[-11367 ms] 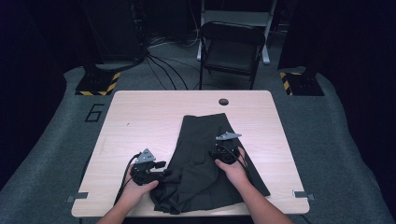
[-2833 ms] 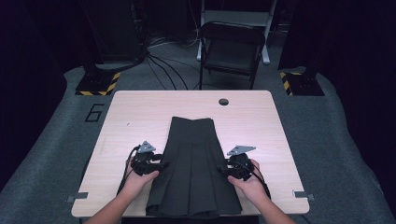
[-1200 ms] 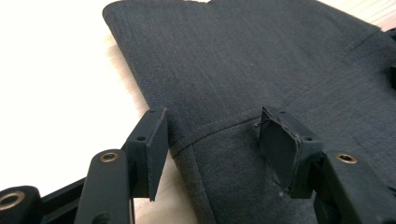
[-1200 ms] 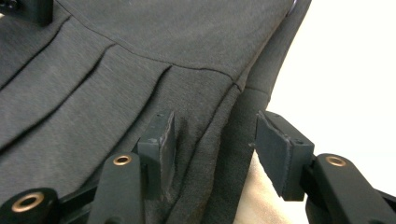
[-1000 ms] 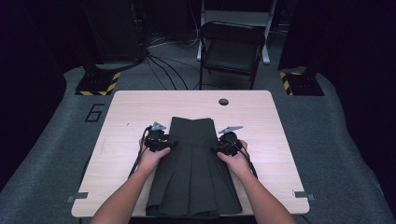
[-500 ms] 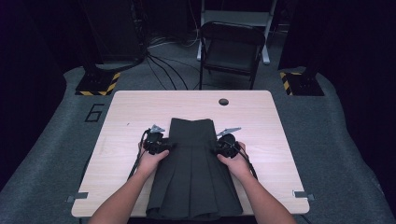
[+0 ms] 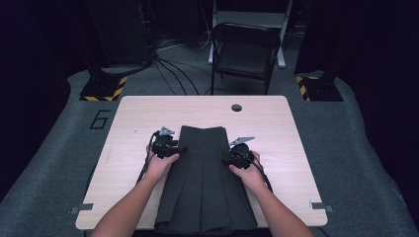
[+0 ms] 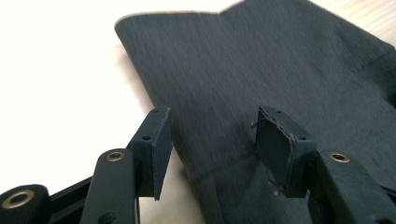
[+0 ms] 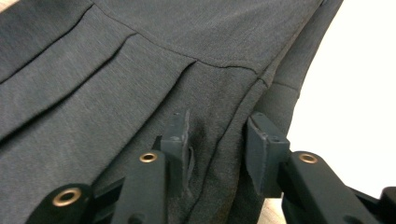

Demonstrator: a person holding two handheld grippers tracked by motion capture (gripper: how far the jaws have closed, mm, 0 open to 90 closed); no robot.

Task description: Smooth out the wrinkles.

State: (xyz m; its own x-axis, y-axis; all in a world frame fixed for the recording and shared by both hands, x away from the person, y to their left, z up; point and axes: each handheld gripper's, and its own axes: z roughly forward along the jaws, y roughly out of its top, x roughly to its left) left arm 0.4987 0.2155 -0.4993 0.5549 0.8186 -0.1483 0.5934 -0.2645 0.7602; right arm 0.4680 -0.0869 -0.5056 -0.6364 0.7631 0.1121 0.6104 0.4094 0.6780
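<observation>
Two black tongs sit at the upper sides of a dark grey pleated fabric skirt (image 7: 205, 182) that lies flat on the pale wooden worktop (image 7: 138, 123), waistband away from the person and hem at the near edge. The left tongs (image 7: 179, 149) are at the skirt's left edge just below the waistband; in the left gripper view (image 8: 212, 140) the jaws stand apart, one over bare worktop and one over cloth, with the skirt's edge between them and no pad pressing on it. They have just been opening a little. The right tongs (image 7: 228, 160) are at the right edge, where the right gripper view (image 9: 217, 140) shows the jaws parted over the pleats near the side seam (also just opening), gripping nothing. Compared with half a second ago, both hands have hardly shifted. Since the first frame the skirt has gone from a rumpled, slanted heap to a straight, smooth shape.
</observation>
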